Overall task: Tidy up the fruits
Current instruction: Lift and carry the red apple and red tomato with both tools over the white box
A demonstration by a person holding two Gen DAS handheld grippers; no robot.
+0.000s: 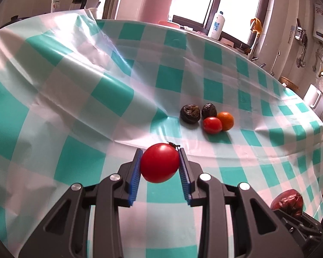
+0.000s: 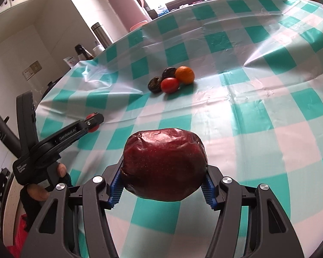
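Observation:
My left gripper [image 1: 160, 157] is shut on a red tomato [image 1: 159, 163] and holds it above the checked tablecloth. My right gripper [image 2: 163, 185] is shut on a dark red apple wrapped in plastic film [image 2: 164, 164], also held above the cloth. A cluster lies on the cloth ahead: two dark wrinkled fruits [image 1: 190, 114] [image 1: 208, 110], a small red tomato [image 1: 212, 125] and an orange [image 1: 225, 120]. The same cluster shows in the right wrist view, with the orange [image 2: 184, 74] and tomato [image 2: 169, 85]. The left gripper [image 2: 93, 122] appears at the left there.
The green and white checked plastic cloth [image 1: 97, 99] is wrinkled and rises in a fold at the left. A steel flask [image 1: 113, 0], a pink thermos [image 2: 125, 4] and a white bottle [image 1: 217, 25] stand beyond the table's far edge.

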